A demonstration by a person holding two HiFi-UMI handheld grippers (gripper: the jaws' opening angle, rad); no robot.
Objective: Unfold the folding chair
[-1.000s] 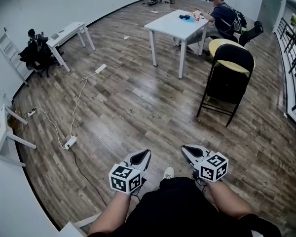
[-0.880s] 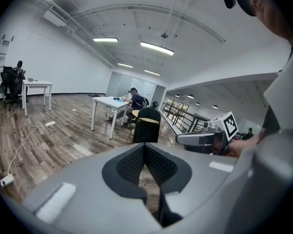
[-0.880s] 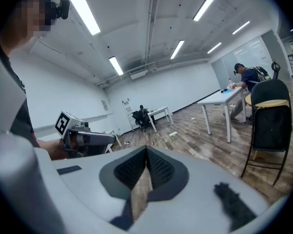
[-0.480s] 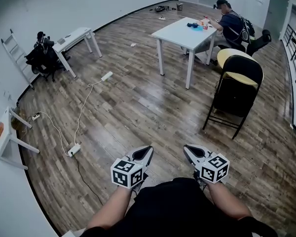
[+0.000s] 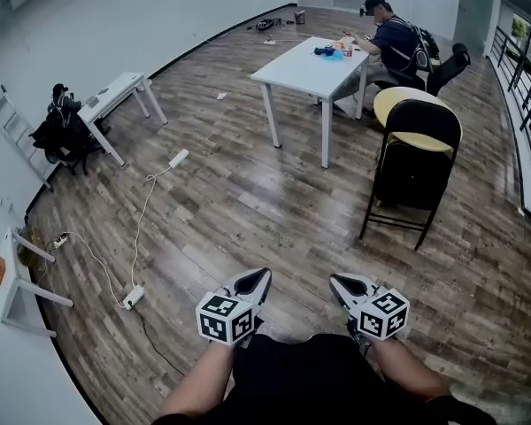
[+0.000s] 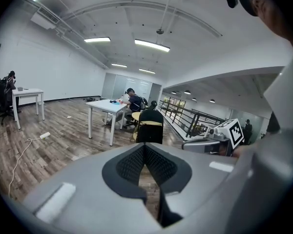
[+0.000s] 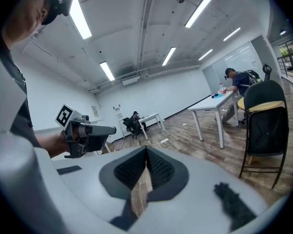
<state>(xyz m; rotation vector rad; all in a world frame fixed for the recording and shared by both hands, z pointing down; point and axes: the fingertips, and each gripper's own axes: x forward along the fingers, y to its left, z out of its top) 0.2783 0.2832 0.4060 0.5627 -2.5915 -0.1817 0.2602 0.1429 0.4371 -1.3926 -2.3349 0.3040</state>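
Plainly, the head view shows the task not yet begun. The black metal folding chair [image 5: 413, 162] stands at the far right on the wood-plank floor [image 5: 230, 202], just beside the white rectangular counter [image 5: 305, 65] where a seated person [image 5: 394, 38] works. It is well apart from both grippers. Its seat looks hung flat between the legs, so I judge it folded. Something pale yellow and round shows behind its back, and I cannot tell what it is. The left gripper [image 5: 262, 275] and right gripper [image 5: 335, 280] sit near the person's body, low and side by side, pointing toward the far side, probably because they are only being carried toward the chair.

From the left gripper view, the jaws meet with nothing between them. The chair sits straight beyond their tips, which suggests this gripper is aimed at it.

From the right gripper view, the jaws are likewise pressed together and empty, and the chair stands off to the right, far away. Closed jaws suit an approach; I judge they must part before either gripper can take the chair's back or seat edge.
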